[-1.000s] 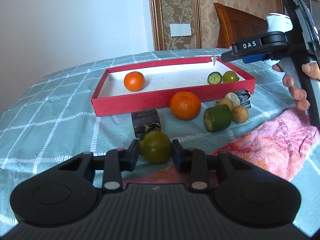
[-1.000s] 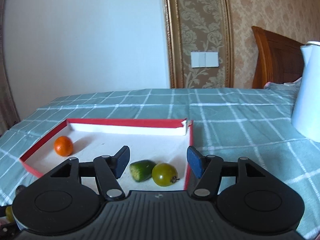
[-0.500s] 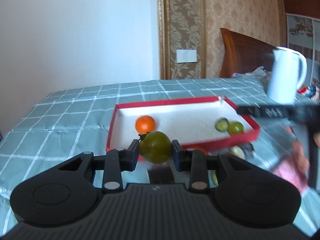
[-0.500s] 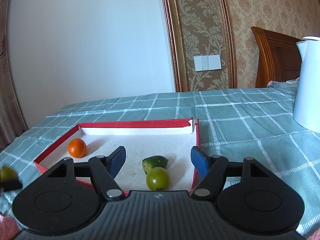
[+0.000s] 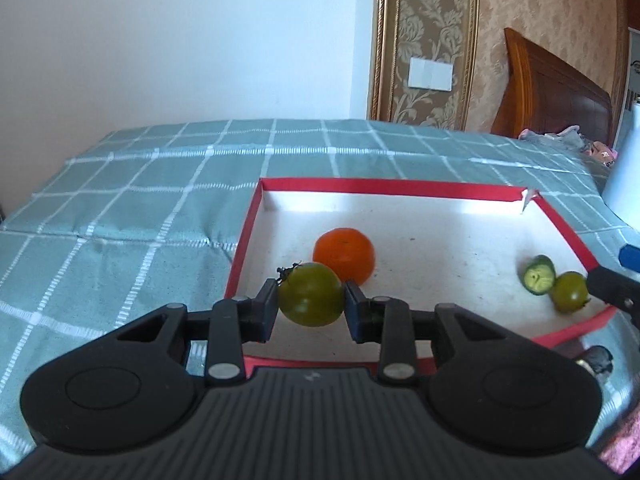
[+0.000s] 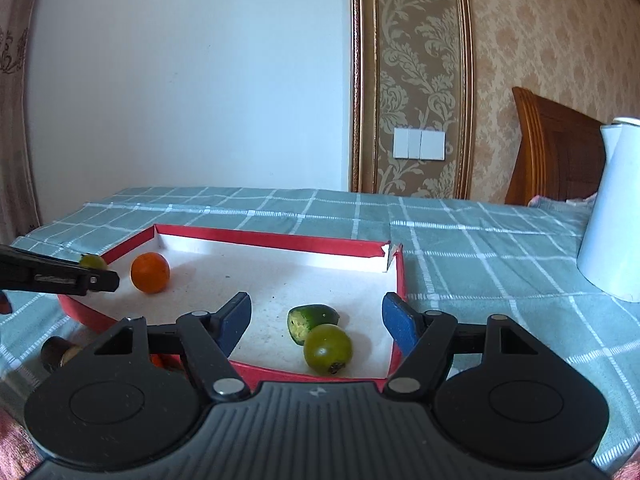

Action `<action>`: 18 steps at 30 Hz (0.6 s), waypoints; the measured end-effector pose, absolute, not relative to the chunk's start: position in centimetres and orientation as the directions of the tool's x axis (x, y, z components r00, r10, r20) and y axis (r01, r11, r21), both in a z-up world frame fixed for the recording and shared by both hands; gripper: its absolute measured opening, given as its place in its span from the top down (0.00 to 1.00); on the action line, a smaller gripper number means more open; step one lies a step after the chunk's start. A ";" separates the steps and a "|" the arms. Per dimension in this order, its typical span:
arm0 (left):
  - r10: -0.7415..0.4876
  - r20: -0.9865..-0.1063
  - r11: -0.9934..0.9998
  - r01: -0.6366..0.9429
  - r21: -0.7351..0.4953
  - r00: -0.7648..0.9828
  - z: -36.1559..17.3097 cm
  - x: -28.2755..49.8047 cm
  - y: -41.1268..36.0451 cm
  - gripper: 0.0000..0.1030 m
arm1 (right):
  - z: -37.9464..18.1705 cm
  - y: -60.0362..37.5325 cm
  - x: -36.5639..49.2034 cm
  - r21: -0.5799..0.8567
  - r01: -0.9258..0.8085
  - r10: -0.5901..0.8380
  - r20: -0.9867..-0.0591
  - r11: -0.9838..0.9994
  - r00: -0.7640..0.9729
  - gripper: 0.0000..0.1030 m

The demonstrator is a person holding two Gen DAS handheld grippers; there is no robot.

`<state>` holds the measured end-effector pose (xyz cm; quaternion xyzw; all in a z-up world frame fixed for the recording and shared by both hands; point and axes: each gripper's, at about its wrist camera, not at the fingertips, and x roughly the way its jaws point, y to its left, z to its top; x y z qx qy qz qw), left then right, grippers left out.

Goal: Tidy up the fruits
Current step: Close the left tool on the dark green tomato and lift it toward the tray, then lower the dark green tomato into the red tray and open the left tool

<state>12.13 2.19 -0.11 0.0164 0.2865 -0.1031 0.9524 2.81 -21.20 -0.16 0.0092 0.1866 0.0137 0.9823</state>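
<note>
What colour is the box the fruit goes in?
The box is red outside and white inside, clearest in the right wrist view.

Red tray (image 5: 440, 191), white inside; orange fruit (image 5: 344, 254); teal checked cloth (image 5: 160, 184).

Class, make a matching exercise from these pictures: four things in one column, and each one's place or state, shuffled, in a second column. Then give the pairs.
Things
1. orange
2. green tomato
3. right gripper
4. white kettle

Places or states
A. open, holding nothing
B. standing on the checked cloth outside the tray
C. lying in the red tray
D. clamped in the left gripper

Pairs: 1-C, 2-D, 3-A, 4-B
</note>
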 end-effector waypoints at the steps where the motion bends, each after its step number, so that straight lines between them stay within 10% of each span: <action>1: -0.187 -0.556 0.979 0.203 -0.034 0.810 -0.3 12.4 2.2 0.70 | -0.1 -21.3 2.8 0.037 -0.028 0.039 -0.372 0.999 0.927 0.27; 10: -0.176 -0.576 0.981 0.188 -0.040 0.798 -1.1 12.9 2.5 0.69 | -0.3 -20.8 2.7 -0.032 0.033 -0.042 -0.354 0.999 0.934 0.13; 18: -0.186 -0.552 0.981 0.187 -0.056 0.812 -0.2 11.4 3.0 0.47 | -0.7 -20.6 2.9 -0.072 0.054 -0.076 -0.354 0.996 0.932 0.12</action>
